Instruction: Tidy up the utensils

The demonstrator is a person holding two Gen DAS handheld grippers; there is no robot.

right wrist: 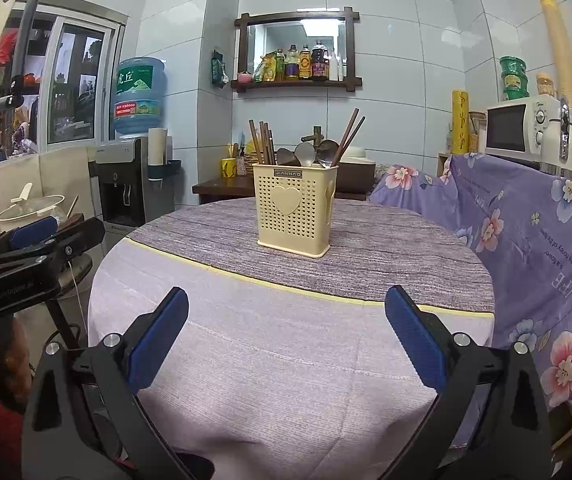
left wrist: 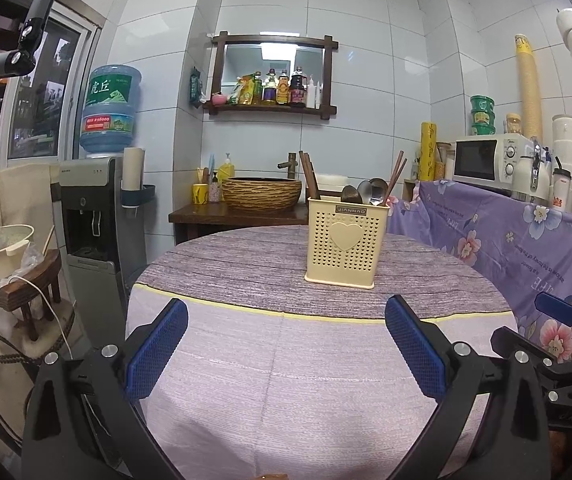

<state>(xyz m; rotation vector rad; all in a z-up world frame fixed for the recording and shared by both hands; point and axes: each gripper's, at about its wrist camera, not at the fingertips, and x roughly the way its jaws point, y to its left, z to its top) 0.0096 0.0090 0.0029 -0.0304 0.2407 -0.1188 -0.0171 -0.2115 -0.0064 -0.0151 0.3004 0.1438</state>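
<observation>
From the left wrist, the left tongs (left wrist: 286,344) gape empty with the utensil holder (left wrist: 346,240) at 12 o'clock on the bench (left wrist: 286,360), while from the right wrist the right tongs (right wrist: 286,336), equally apart, risk toppling its leaning chopsticks (right wrist: 348,136).

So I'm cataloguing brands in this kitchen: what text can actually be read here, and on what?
"JIANHAO", upside down, on the cream utensil holder.
"虎丘" on the water jug; its red label's digits are too blurred.
"Midea", faint, on the microwave.
"LIFE", upside down, on the floral cloth; its smaller line is only partly legible.
Shelf bottles: labels too small.
</observation>
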